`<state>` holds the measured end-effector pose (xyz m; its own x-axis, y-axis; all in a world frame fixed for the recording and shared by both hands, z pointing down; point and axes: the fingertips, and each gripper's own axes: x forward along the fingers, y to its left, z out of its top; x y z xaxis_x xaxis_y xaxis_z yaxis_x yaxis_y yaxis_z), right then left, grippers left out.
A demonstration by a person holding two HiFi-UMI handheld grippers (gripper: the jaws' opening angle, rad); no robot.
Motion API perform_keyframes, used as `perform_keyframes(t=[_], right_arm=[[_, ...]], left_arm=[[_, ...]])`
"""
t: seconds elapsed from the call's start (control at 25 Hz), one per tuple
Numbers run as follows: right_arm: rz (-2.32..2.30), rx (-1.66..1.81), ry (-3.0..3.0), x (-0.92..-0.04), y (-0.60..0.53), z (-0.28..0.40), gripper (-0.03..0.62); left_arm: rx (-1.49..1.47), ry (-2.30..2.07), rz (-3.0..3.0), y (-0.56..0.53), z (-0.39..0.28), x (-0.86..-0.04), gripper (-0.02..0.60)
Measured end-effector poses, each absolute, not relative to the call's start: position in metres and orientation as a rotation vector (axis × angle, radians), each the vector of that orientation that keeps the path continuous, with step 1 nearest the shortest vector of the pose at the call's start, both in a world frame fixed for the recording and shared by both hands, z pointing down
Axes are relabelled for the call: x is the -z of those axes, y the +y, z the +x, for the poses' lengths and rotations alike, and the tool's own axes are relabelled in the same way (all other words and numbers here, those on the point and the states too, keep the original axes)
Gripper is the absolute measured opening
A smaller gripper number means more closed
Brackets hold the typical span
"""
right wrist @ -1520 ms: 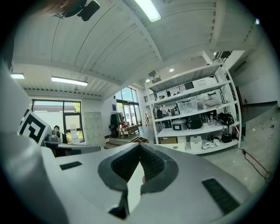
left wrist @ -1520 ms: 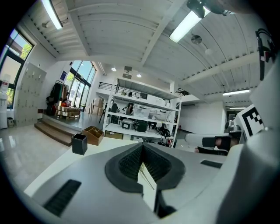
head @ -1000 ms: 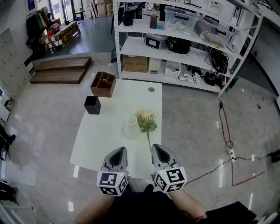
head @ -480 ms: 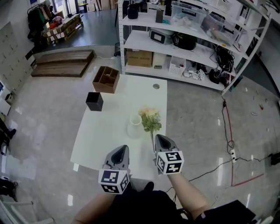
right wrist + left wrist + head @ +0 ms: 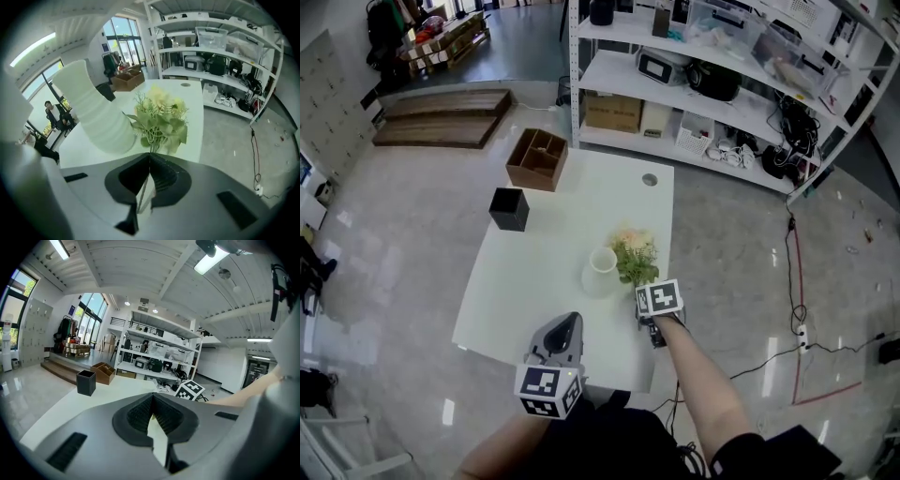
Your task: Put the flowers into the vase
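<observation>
While the flowers [image 5: 636,255] lie on the table [image 5: 525,291] just beside the vase [image 5: 600,274] in the head view, nothing is placed; grasp and insertion are left. Left gripper view: the left gripper [image 5: 152,401] is seen closed, empty. Right gripper view: the right gripper [image 5: 149,158] is closed near the stem [image 5: 150,146], tip contact unresolved.

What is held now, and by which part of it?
The right gripper holds the flowers by the stem; the left gripper holds nothing.

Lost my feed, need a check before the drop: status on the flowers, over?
Left tool shut, empty. Right tool shut on flowers at the stem. Not in vase yet, beside it. Nothing blocking the vase.
</observation>
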<state>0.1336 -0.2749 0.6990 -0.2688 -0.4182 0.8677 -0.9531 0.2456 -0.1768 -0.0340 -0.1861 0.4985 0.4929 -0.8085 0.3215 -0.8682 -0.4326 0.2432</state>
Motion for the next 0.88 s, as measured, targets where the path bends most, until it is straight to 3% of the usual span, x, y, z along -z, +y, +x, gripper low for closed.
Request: perform_keyframes(t=[0.04, 0.08, 0.12, 0.56, 0.88], right_arm=[[1.219, -1.003, -1.807, -0.704, -0.276, 0.131, 0.038], [1.183, -1.043, -1.802, -0.708, -0.277, 0.128, 0.149], [1.158, -1.070, -1.795, -0.711, -0.279, 0.126, 0.163], [1.026, -1.183, -1.611, -0.746, -0.284, 0.127, 0.137], [1.016, -1.250, -1.551, -0.754, -0.288, 0.132, 0.055]], left_arm=[[-0.220, -1.398, 2.364, -0.188, -0.035, -0.499, 0.003], [-0.220, -1.399, 2.360, -0.190, -0.035, -0.500, 0.003], [-0.221, -1.402, 2.356, -0.192, -0.037, -0.501, 0.003], [-0.236, -1.423, 2.319, -0.195, -0.046, -0.510, 0.003], [-0.249, -1.424, 2.307, -0.195, -0.046, -0.514, 0.003]])
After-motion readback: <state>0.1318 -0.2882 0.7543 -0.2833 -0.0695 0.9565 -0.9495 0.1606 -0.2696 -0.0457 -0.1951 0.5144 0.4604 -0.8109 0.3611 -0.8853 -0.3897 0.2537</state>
